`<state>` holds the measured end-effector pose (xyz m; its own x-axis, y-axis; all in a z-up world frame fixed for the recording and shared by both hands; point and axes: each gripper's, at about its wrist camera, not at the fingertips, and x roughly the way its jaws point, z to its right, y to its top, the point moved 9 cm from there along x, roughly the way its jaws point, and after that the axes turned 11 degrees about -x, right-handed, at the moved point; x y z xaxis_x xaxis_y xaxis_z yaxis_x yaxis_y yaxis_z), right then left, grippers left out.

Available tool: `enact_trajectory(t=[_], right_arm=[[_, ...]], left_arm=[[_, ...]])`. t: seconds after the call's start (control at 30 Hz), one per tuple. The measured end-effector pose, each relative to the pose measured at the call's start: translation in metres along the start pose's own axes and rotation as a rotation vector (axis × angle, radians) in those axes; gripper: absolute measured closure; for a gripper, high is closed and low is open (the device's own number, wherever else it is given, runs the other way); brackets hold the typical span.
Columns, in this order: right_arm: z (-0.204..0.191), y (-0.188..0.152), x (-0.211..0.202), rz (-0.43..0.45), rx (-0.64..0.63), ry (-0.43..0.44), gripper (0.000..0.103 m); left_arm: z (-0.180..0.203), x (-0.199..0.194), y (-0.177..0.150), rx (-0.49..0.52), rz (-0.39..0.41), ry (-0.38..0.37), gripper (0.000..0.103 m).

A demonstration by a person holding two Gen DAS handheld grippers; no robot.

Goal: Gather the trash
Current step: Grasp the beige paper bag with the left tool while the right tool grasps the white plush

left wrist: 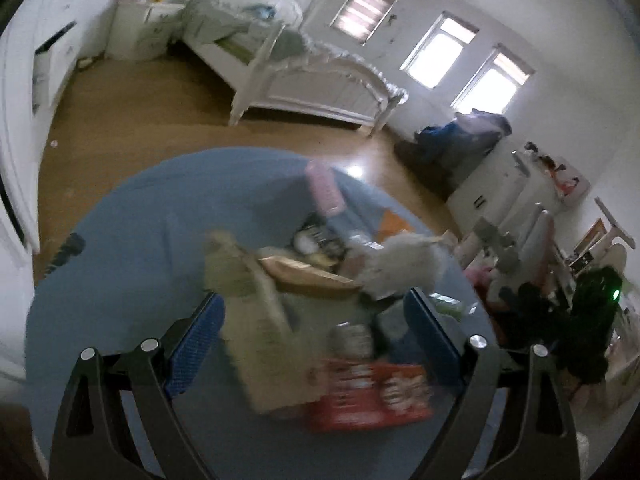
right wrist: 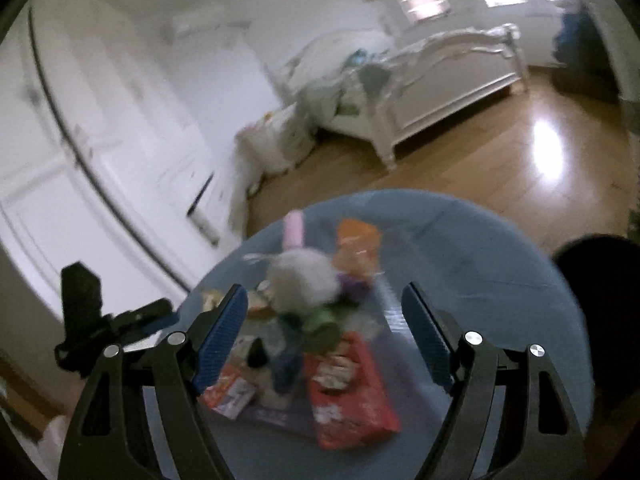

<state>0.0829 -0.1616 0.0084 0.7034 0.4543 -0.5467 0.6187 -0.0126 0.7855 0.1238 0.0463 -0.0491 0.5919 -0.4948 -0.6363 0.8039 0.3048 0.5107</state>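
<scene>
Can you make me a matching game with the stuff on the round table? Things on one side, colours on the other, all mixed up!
Things:
1. table cover
2. snack bag lying nearest the right gripper
3. crumpled tissue ball
4. tall tube at the far side of the pile

Colours:
A. white
B. pink
C. blue
D. red

Pairs: 1-C, 2-D, 3-A, 4-B

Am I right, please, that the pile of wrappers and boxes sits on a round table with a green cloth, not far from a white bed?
Not quite: the cloth on the round table is blue, not green, as the right wrist view shows. The rest holds: the pile of wrappers and boxes sits on it, with the white bed across the wooden floor.
</scene>
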Motion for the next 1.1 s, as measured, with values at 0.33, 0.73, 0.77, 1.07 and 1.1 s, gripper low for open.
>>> enact_trajectory(t=[0.33, 0.73, 0.77, 1.07, 1.1], right_arm=[[-0.014, 0.007, 0.091, -0.216, -0.122, -0.054, 0.019], [-0.022, 0.000, 0.096, -0.169, -0.134, -0.026, 0.059], [-0.025, 0.005, 0.087, -0.135, -0.133, -0.018, 0.059], [-0.030, 0.036, -0.014, 0.136, -0.101, 0.045, 0.059], [-0.028, 0.038, -0.023, 0.162, -0.092, 0.054, 0.059]], left_arm=[[-0.041, 0.029, -0.007, 0.057, -0.120, 0.057, 0.034], [-0.053, 0.018, -0.003, 0.076, -0.078, 0.082, 0.060], [-0.053, 0.012, 0.002, 0.071, -0.050, 0.070, 0.060], [0.003, -0.048, 0.017, 0.086, 0.066, -0.054, 0.061], [0.019, -0.054, 0.017, 0.099, 0.073, -0.075, 0.061]])
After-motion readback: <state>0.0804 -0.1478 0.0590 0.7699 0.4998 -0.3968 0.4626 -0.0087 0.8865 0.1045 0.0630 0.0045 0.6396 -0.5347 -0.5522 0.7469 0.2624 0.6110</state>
